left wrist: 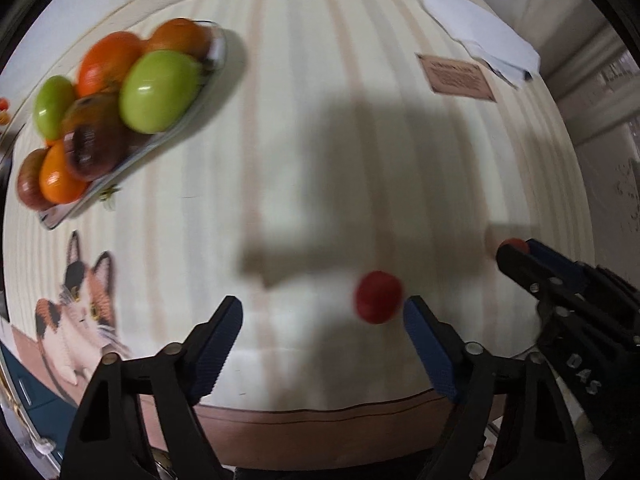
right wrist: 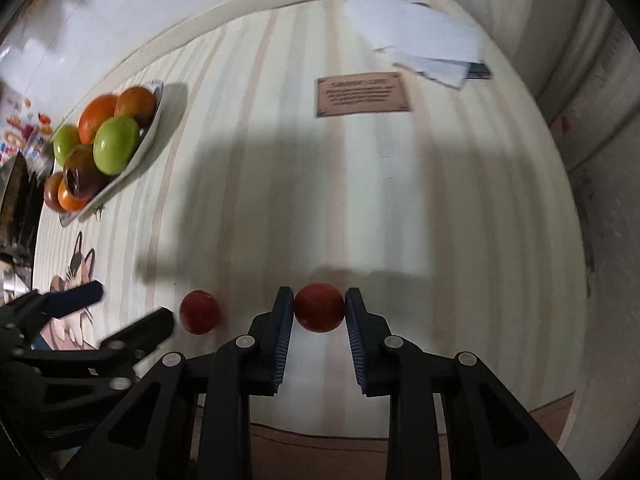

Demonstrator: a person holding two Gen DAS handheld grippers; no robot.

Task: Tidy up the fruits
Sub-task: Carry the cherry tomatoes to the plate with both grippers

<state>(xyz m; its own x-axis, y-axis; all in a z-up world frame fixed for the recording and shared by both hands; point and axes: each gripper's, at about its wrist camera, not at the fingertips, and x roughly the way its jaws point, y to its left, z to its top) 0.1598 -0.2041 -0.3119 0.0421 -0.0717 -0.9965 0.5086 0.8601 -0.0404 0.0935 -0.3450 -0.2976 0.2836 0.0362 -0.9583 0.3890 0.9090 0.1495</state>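
Observation:
Two small red fruits lie on the striped cream table (right wrist: 400, 200). My right gripper (right wrist: 320, 294) points down with its blue pads pressed on either side of one red fruit (right wrist: 320, 308). In the left wrist view that gripper (left wrist: 516, 250) shows at the right with the fruit (left wrist: 514, 243) peeping past its tips. My left gripper (left wrist: 324, 306) stands open over the table. The other red fruit (left wrist: 378, 298) lies just inside its right finger (left wrist: 424, 332) and appears untouched. A glass dish (left wrist: 60, 216) at the far left holds green, orange and dark fruits.
A brown card (left wrist: 456, 78) and white papers (left wrist: 480, 28) lie at the far right of the table. A cat picture (left wrist: 80, 312) is on the near left. The table's brown front edge (left wrist: 320, 412) runs just below my fingers. A wall rises on the right.

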